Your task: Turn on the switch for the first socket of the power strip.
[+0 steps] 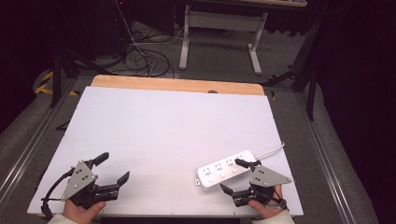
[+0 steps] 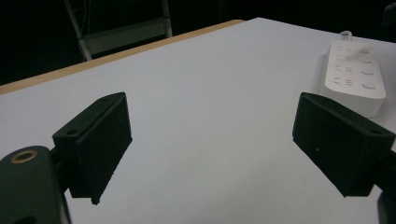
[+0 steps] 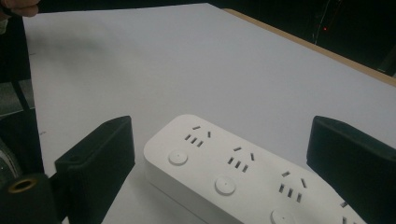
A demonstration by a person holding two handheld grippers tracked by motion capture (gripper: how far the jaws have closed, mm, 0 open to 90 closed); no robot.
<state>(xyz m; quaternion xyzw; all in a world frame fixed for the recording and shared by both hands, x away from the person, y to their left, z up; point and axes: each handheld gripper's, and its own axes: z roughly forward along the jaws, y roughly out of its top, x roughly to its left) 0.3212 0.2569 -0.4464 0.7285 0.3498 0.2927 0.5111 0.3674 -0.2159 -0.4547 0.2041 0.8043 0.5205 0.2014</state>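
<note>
Left tongs (image 1: 111, 167): held in the person's left hand (image 1: 83, 211) at the near-left corner of the bench; jaws spread wide, nothing between them, pointing toward the bench's middle.
Right tongs (image 1: 235, 175): held in the person's right hand (image 1: 266, 210) at the near-right edge; jaws spread wide, one tip over the strip's top, the other just off its near side.
White plastic power strip (image 1: 226, 168): lies flat on the bench, near right, angled; four socket groups and round buttons face up; its white cable (image 1: 271, 149) trails toward the right edge.
Bench (image 1: 168, 126): white rectangular sheet over a light wooden top; the wood shows along the far edge.
Containers: none visible.
</note>
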